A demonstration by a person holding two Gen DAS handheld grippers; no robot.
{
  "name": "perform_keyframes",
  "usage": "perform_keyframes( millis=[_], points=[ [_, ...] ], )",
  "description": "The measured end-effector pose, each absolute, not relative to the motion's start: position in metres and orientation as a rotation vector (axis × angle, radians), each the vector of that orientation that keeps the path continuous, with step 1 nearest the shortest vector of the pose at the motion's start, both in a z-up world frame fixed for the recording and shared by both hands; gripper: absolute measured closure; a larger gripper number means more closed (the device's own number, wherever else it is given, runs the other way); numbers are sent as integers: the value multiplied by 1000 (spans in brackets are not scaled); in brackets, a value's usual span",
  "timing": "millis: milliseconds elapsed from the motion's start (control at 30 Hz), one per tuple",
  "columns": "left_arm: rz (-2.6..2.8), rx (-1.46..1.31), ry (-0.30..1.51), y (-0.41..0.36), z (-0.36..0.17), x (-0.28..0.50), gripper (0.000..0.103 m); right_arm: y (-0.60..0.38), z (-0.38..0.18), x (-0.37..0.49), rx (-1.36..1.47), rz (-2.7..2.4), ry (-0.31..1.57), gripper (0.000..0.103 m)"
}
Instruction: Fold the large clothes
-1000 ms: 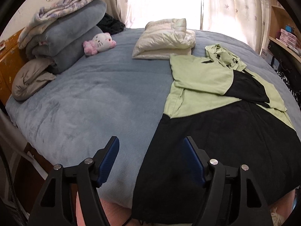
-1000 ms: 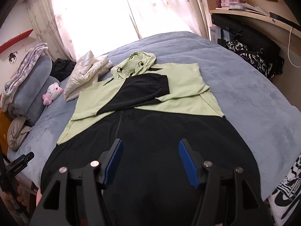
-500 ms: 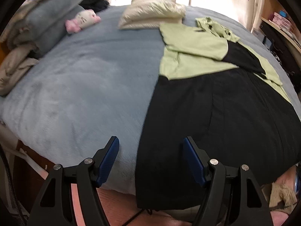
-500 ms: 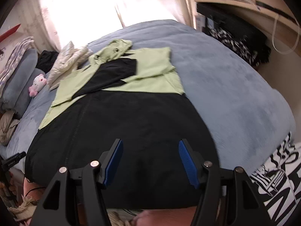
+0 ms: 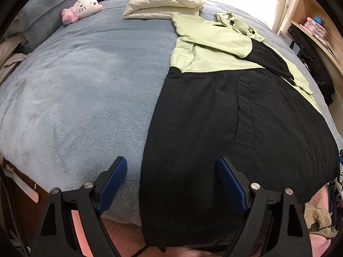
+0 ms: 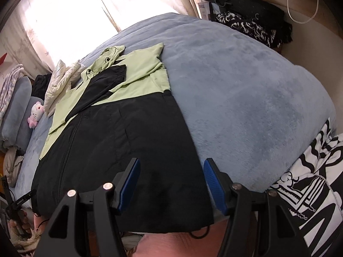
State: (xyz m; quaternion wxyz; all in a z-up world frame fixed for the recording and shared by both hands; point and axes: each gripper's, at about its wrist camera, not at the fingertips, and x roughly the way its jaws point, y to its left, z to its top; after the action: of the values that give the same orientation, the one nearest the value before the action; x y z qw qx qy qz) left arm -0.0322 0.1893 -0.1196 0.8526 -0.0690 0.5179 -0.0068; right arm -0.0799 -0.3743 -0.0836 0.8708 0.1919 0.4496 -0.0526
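A large hooded jacket (image 5: pixel 214 115) (image 6: pixel 120 132), black below and light green above, lies flat on the blue bed with both sleeves folded over its chest. My left gripper (image 5: pixel 171 182) hovers over the hem's left corner; its jaws are opening and the pads press on nothing. My right gripper (image 6: pixel 171 182) stands open above the hem's right corner, its right fingertip (image 6: pixel 211 173) just past the jacket's edge. The hem hangs over the bed's near edge.
A folded cream garment (image 5: pixel 165 0) (image 6: pixel 60 79) and a pink-and-white plush toy (image 5: pixel 81 8) (image 6: pixel 35 115) lie at the far end of the blue bedspread (image 5: pixel 75 96) (image 6: pixel 246 98). Stacked grey bedding (image 6: pixel 15 111) sits far left. Black-and-white fabric (image 6: pixel 310 184) lies at near right.
Both grippers have sunk toward the jacket's hem and tilted downward. The left jaws have spread wider. The right gripper has shifted toward the hem's right corner.
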Motion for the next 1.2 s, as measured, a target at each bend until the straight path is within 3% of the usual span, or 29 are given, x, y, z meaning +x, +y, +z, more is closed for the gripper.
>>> perform_keyframes(
  millis=[367,467,533,600,933,1033,1067,1100,1133,1200],
  points=[
    [-50,-180,1092,189,-127,-25,10,-383,-101,-75,445,-56,956,41],
    [-94,-182,1077,188,-126,-26,19,-388,-106,-75,484,-26,955,41],
    [-128,-180,1067,188,-124,-29,31,-389,-106,-75,519,46,951,47],
    [-163,-192,1058,190,-123,-31,36,-387,-106,-75,537,110,950,57],
    [-228,-257,1037,189,-131,-23,37,-385,-124,-58,640,222,931,69],
    [-240,-217,1030,175,-132,-17,39,-379,-126,-46,655,230,914,78],
    [-244,-204,1028,171,-131,-15,43,-377,-127,-43,659,231,911,84],
    [-249,-192,1022,166,-131,-12,62,-373,-128,-39,662,226,911,88],
    [-252,-189,1019,161,-130,-9,89,-371,-129,-37,665,219,910,90],
    [-252,-246,1035,156,-132,-2,96,-369,-127,-37,674,212,899,95]
  ],
)
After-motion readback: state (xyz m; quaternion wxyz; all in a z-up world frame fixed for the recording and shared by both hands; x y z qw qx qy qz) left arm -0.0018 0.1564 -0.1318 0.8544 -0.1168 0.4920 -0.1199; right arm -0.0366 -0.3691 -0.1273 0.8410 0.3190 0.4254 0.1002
